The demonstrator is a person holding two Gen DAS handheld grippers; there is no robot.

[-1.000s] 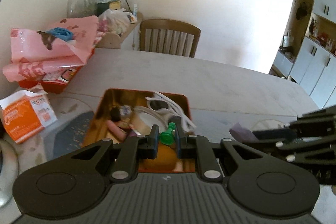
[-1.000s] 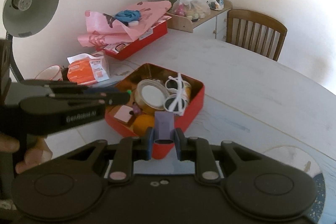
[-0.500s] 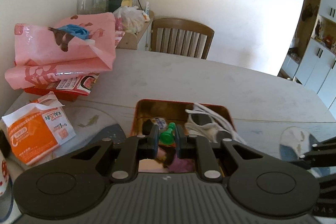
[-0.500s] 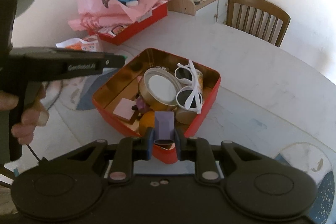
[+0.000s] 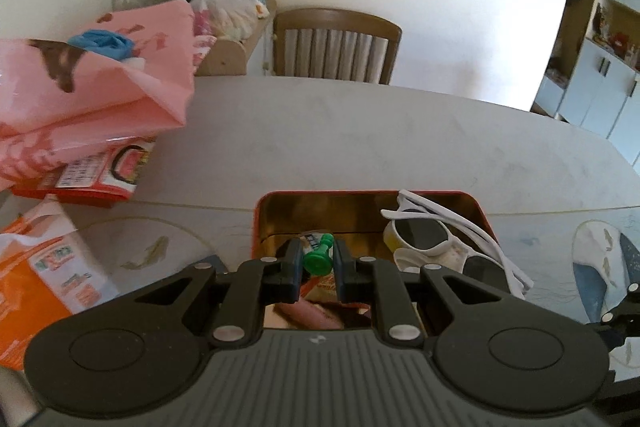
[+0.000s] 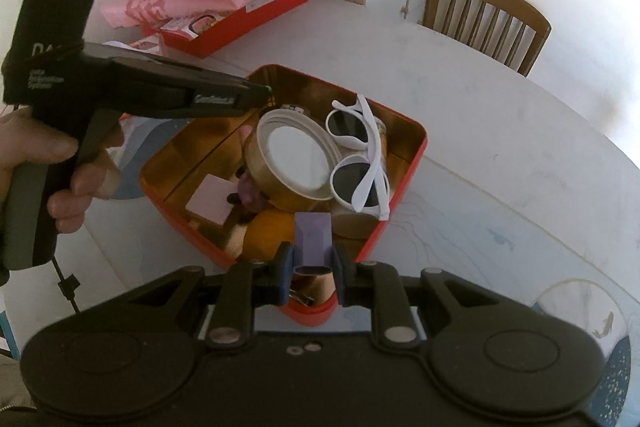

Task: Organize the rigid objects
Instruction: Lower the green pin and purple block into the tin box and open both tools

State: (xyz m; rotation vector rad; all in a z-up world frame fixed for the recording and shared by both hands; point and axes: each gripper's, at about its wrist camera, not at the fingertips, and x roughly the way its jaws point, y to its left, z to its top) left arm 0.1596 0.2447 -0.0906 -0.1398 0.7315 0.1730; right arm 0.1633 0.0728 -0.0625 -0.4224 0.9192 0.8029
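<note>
A red tin [image 6: 404, 163] with a gold inside stands on the white table; it also shows in the left wrist view [image 5: 256, 227]. It holds white sunglasses [image 6: 360, 155], a round white-lidded tin [image 6: 296, 159], a pink card [image 6: 208, 201] and an orange object [image 6: 268, 235]. My left gripper [image 5: 317, 263] is shut on a green pawn-shaped piece [image 5: 318, 259] above the tin's near left part. My right gripper [image 6: 311, 269] is shut on a purple block [image 6: 313, 239] over the tin's near corner. The left gripper shows in the right wrist view [image 6: 256, 93] over the tin's far left corner.
A red tray [image 6: 240, 23] under pink bags [image 5: 88, 99] sits at the table's back left. An orange packet [image 5: 44, 275] lies left of the tin. A wooden chair [image 5: 336, 45] and a cluttered shelf [image 5: 232, 51] stand beyond the table. Cupboards [image 5: 592, 95] are at right.
Both grippers have moved in over the red tin, each still holding its piece. The left gripper now reaches over the tin's far left corner; the right one looks down more steeply.
</note>
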